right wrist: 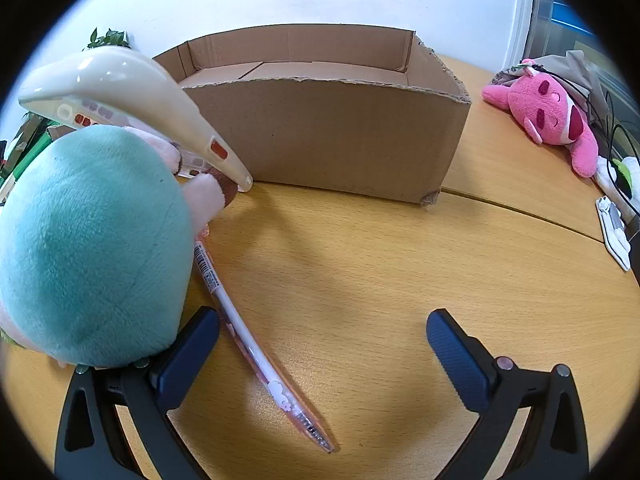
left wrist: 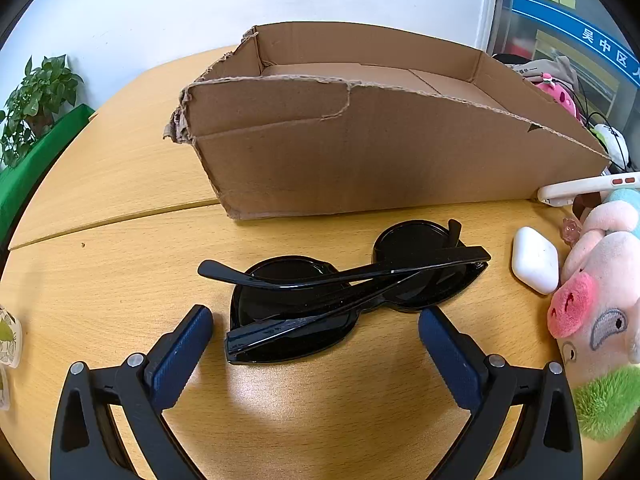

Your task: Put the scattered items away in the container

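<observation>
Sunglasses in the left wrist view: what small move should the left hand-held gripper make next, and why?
Probably ease the left hand-held gripper forward and down, then close it. The folded black sunglasses lie flat on the table with their near end between its open jaws, not yet gripped, and the cardboard box behind looks empty.

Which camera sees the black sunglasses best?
The left wrist view. The sunglasses lie folded on the table right in front of the open left tongs, whole and sharp, with the box behind. The right wrist view shows none of them, only a pen and a plush toy.
</observation>
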A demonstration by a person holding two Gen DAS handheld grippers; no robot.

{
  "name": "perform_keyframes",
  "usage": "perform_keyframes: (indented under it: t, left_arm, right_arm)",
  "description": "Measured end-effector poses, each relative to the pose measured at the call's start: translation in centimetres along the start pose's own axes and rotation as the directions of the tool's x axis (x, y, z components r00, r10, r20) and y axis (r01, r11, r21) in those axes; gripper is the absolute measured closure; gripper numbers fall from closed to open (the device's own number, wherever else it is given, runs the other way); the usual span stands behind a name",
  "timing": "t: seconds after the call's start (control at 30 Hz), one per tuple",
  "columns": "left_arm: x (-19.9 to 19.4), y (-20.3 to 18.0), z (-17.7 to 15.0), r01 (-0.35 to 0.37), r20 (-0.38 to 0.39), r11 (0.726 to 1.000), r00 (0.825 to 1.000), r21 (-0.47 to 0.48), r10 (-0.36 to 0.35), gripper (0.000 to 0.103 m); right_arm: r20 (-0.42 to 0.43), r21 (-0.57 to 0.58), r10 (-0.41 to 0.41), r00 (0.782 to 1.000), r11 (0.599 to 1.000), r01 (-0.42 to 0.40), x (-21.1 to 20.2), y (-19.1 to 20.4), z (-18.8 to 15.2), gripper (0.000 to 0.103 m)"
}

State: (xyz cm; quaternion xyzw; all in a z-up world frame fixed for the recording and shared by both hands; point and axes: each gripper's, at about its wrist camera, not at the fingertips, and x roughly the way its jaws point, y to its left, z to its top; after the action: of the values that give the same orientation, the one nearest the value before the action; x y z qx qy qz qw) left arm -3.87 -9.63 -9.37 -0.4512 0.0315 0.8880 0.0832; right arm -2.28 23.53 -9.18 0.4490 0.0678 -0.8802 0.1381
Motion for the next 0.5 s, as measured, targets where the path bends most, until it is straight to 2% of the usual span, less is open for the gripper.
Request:
perform_keyframes:
  t: [0.37, 0.5]
  left_arm:
    - [-0.4, -0.2, -0.5, -0.011, -0.005, 1.0, 1.0, -0.012, 0.011, 0.0]
    - [-2.7, -0.3, -1.4, -0.012, 0.003, 0.996, 1.0, -0.084, 0.012, 0.0]
  right_arm:
    - [-0.001, 0.032, -0.027, 1.0, 0.999, 0.027, -0.8, 0.5, 0.1, 0.0]
    - [0.0, 0.036, -0.03, 1.0, 0.999, 0.03, -1.7, 0.0, -0.2, 0.0]
